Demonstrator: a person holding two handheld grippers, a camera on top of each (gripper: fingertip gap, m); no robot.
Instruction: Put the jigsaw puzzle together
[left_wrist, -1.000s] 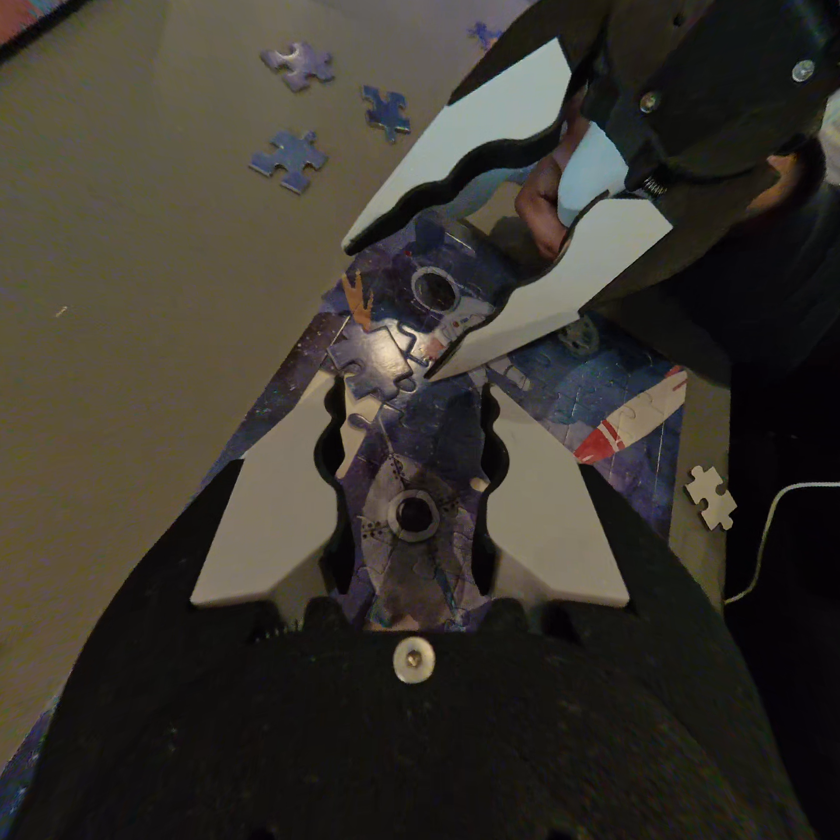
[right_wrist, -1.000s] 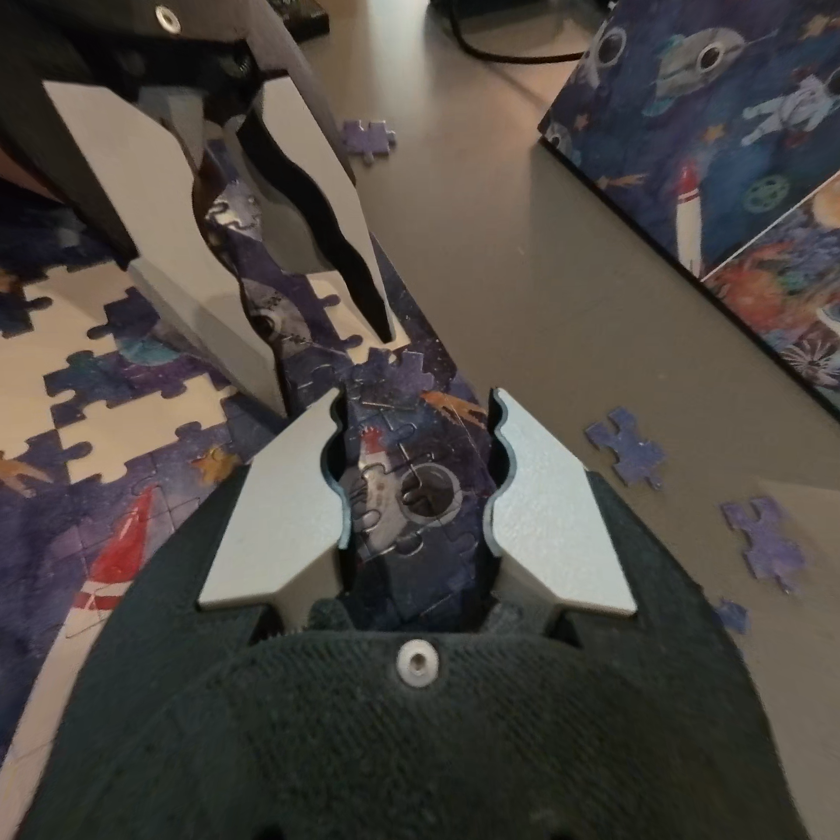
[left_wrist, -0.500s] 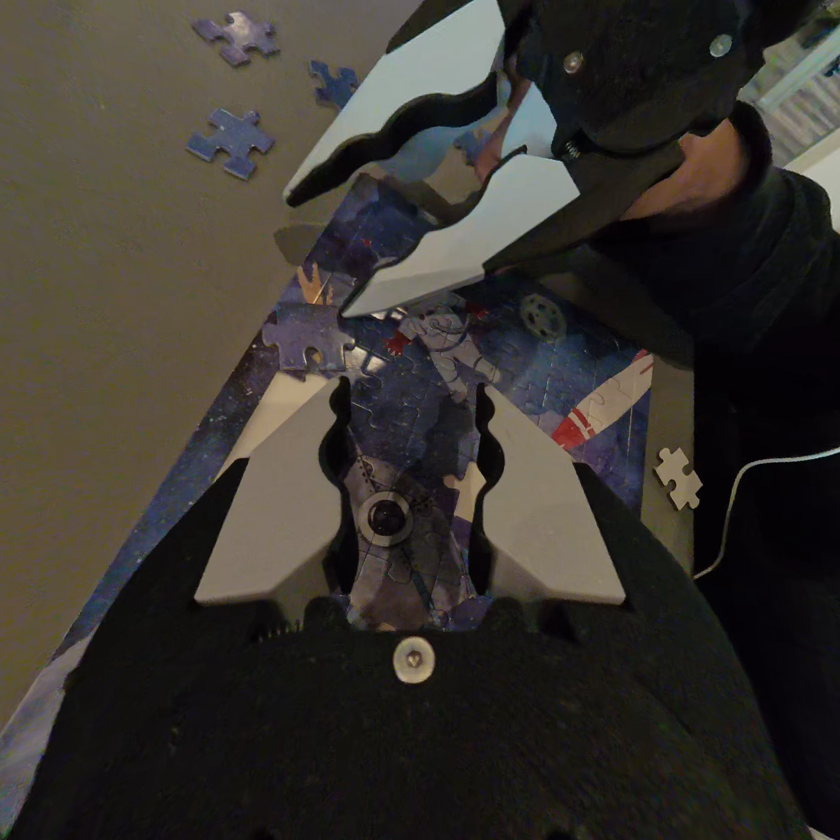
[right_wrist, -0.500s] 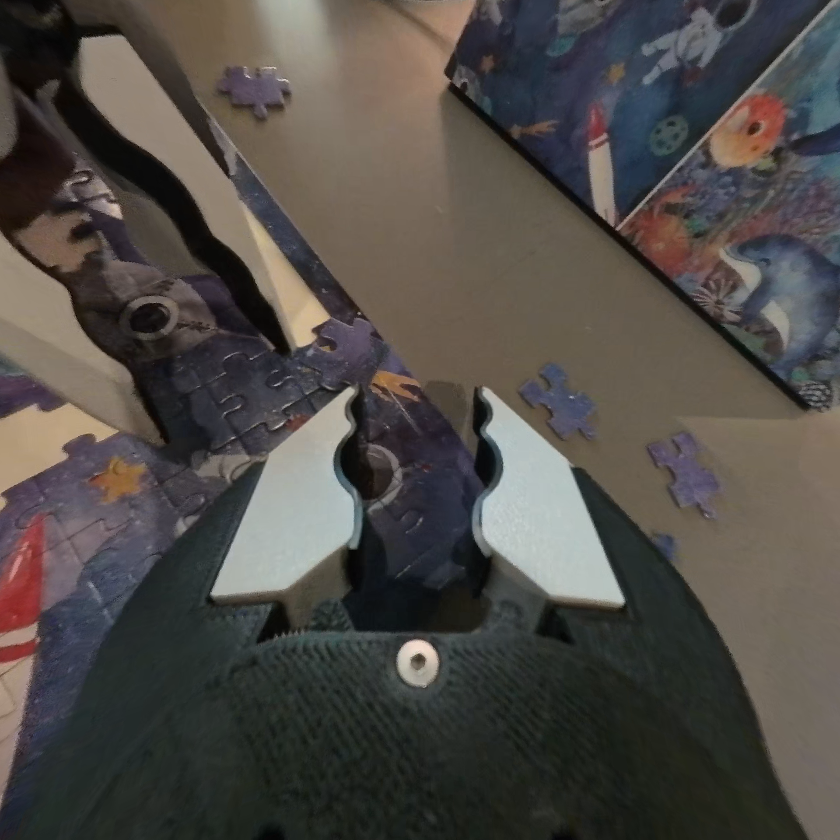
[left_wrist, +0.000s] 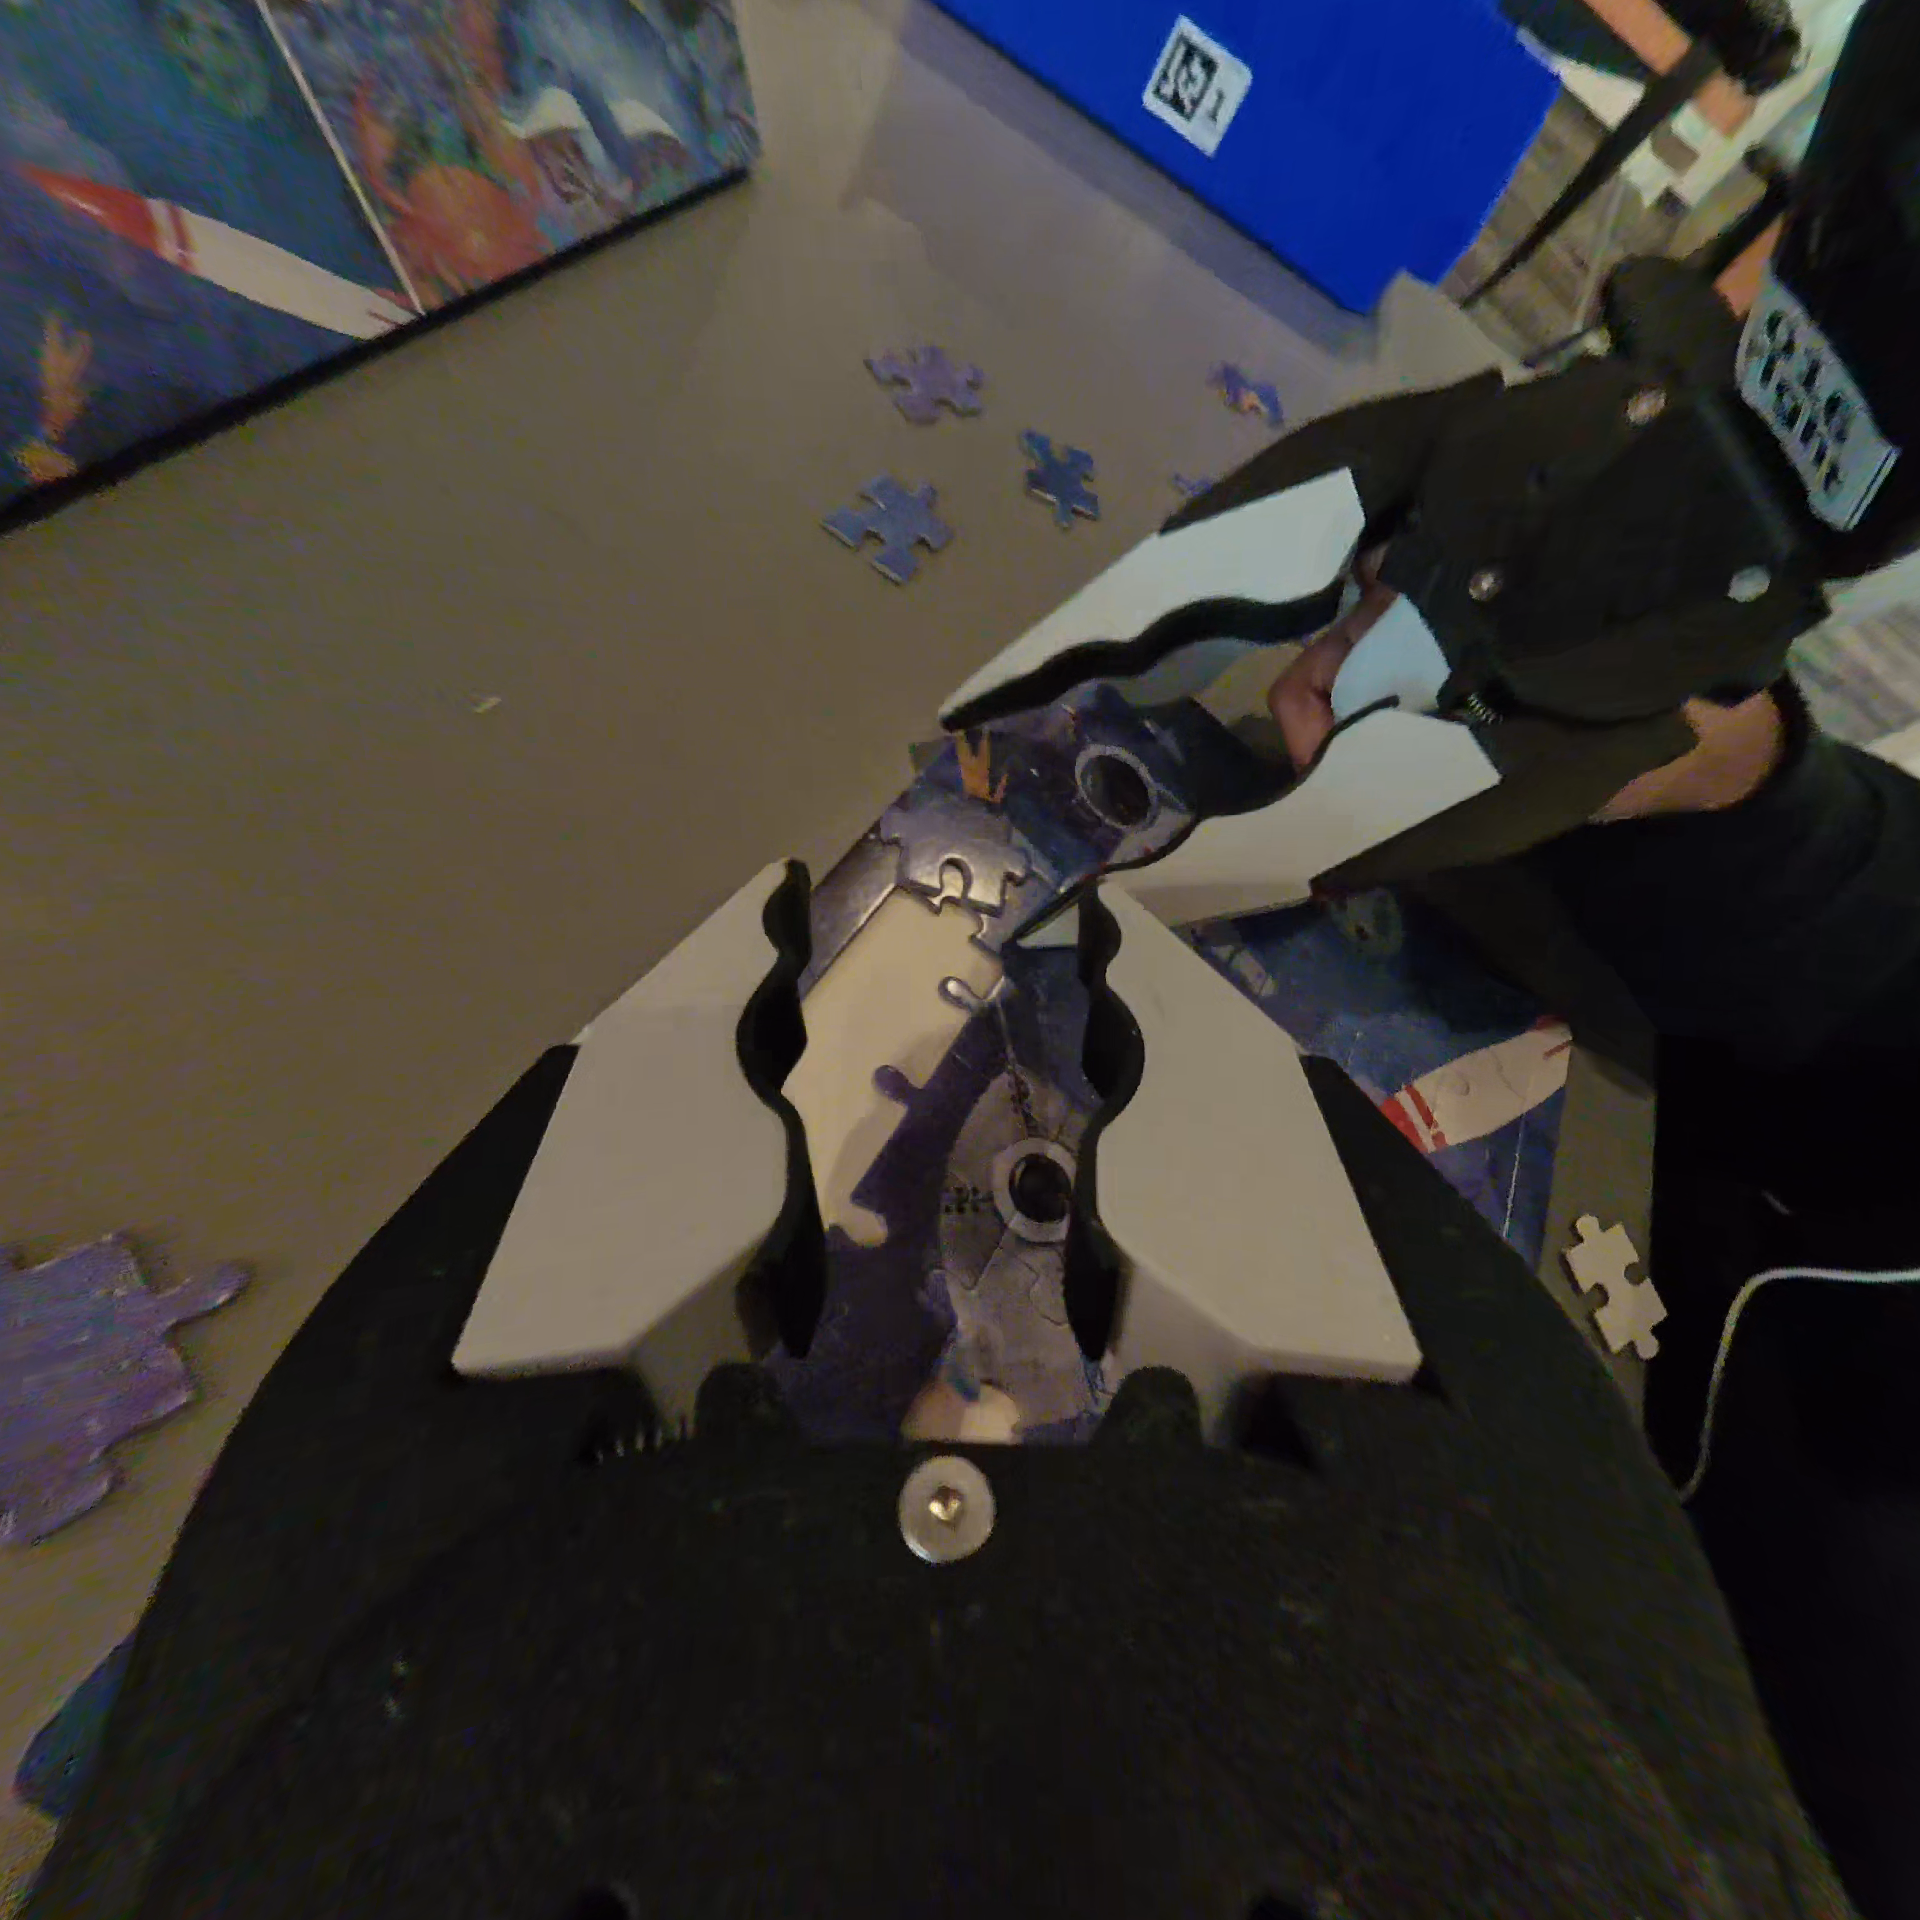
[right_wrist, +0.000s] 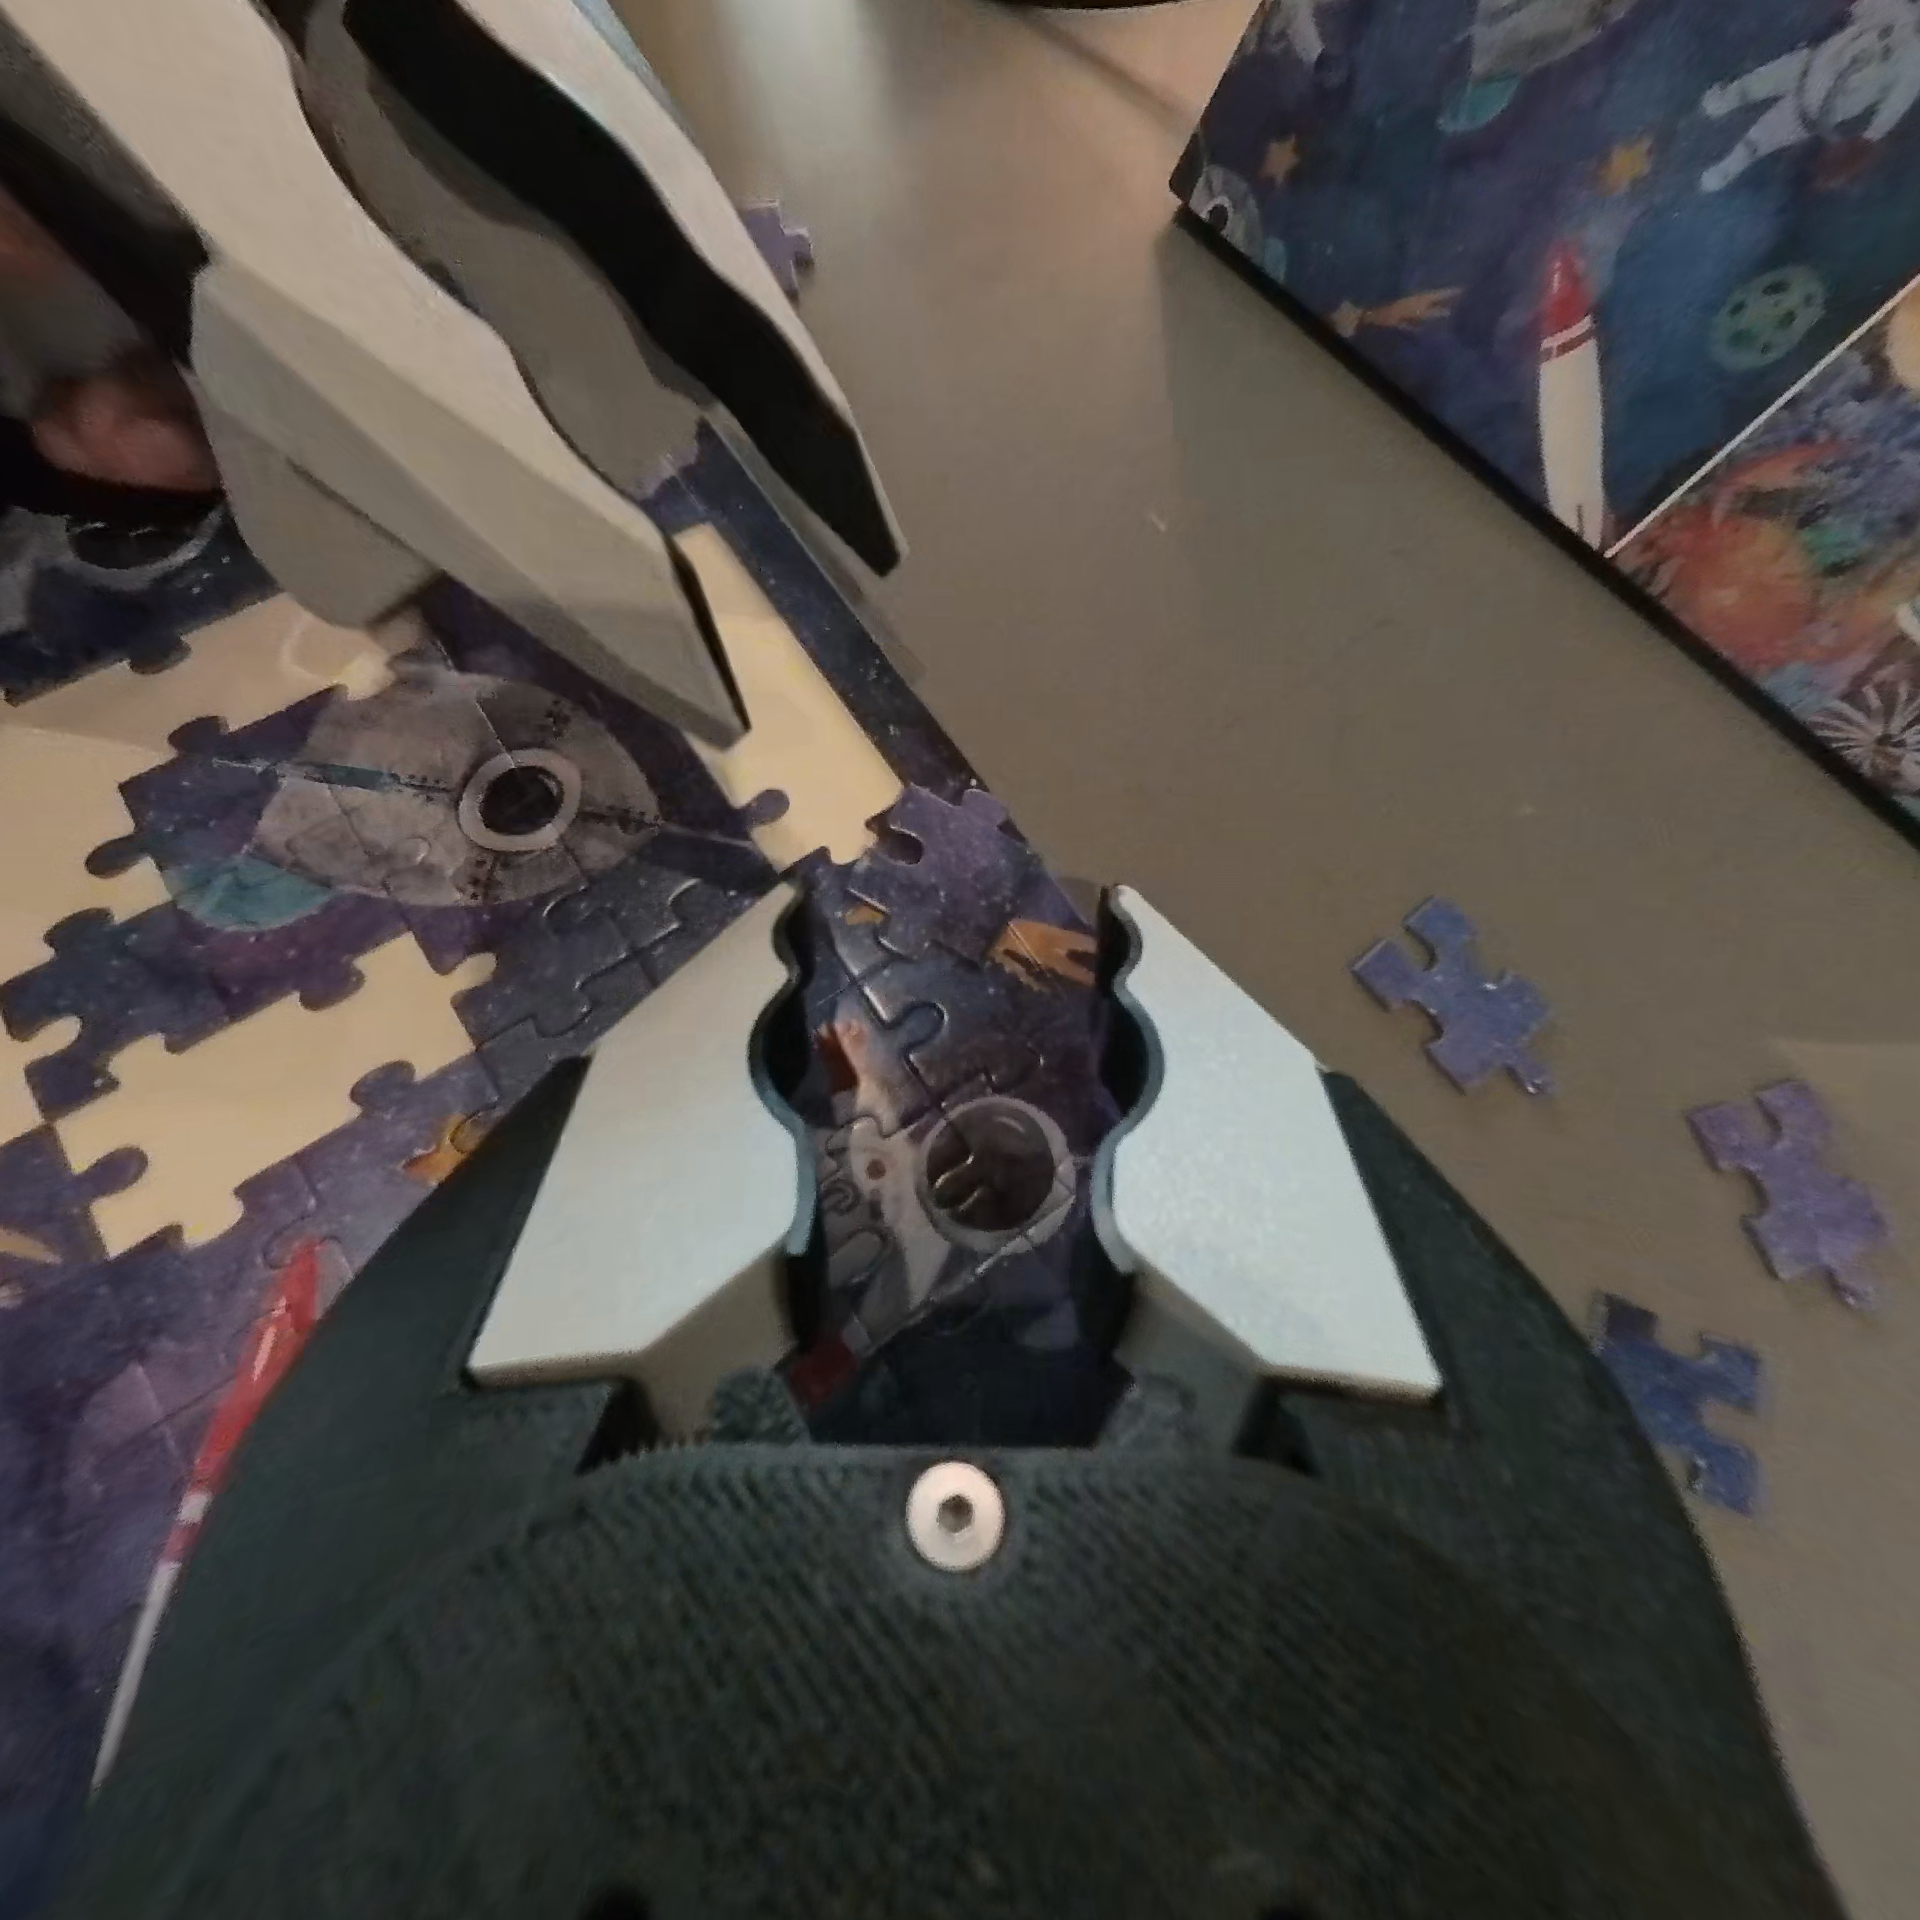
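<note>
A space-picture jigsaw (left_wrist: 1382, 1018) lies partly put together in its tray, with cream bare gaps (right_wrist: 260, 1049). My left gripper (left_wrist: 940, 914) is open and empty, low over a gap beside a grey spaceship. My right gripper (right_wrist: 951, 899) is open and empty over the astronaut at the puzzle's edge. Each shows in the other's view, the right gripper (left_wrist: 987, 831) and the left gripper (right_wrist: 805, 644), tips close together. A purple piece (right_wrist: 935, 842) lies at the puzzle's edge between the tips; it also shows in the left wrist view (left_wrist: 956, 862). I cannot tell if it is seated.
Several loose blue pieces (right_wrist: 1465, 1008) lie on the grey table right of the puzzle, also in the left wrist view (left_wrist: 894, 520). One piece (left_wrist: 1616, 1299) lies face down. A large one (left_wrist: 83, 1382) lies left. The picture box (right_wrist: 1558, 208) and a blue box (left_wrist: 1299, 125) stand behind. Spacing between my two grippers at the tips: around 5 cm.
The right gripper lifted away, then came back down over the astronaut. The left wrist view has tilted up and now shows the boxes. The purple piece sits nearer the puzzle edge. Both grippers stayed open.
</note>
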